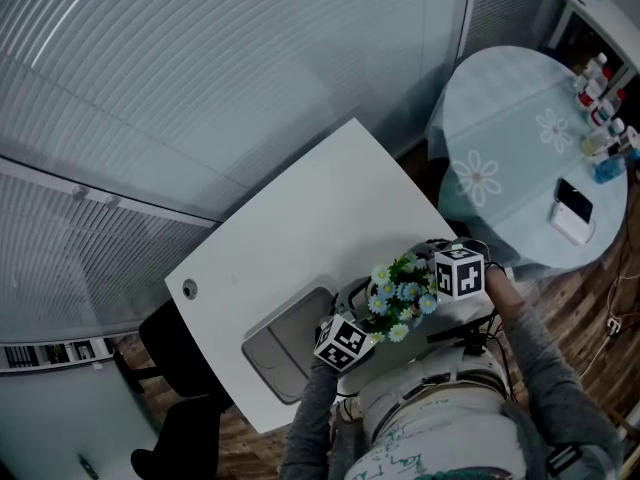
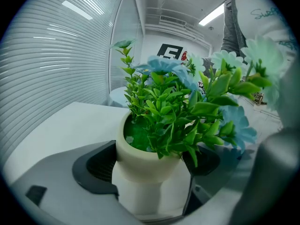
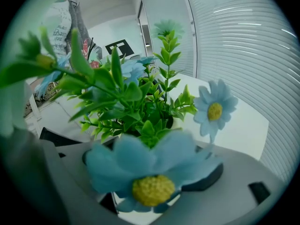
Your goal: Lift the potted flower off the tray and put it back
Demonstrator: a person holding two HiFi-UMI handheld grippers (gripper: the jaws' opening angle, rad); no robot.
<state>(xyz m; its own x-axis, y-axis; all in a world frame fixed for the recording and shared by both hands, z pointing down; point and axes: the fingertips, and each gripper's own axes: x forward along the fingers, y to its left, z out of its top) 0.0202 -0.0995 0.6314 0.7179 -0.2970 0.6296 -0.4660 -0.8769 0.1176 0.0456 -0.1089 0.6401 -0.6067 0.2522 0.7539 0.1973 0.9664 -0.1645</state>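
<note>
Table edge: left gripper holds potted flower.

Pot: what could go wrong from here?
1. The pot looks smooth and round, pinched between the left fingers; it might slip or tilt.
2. A blue flower covers the pot in the right gripper view, so slip at the right fingers would be hard to spot.
3. It hangs by the table edge, beside the tray; a drop may miss both.
</note>
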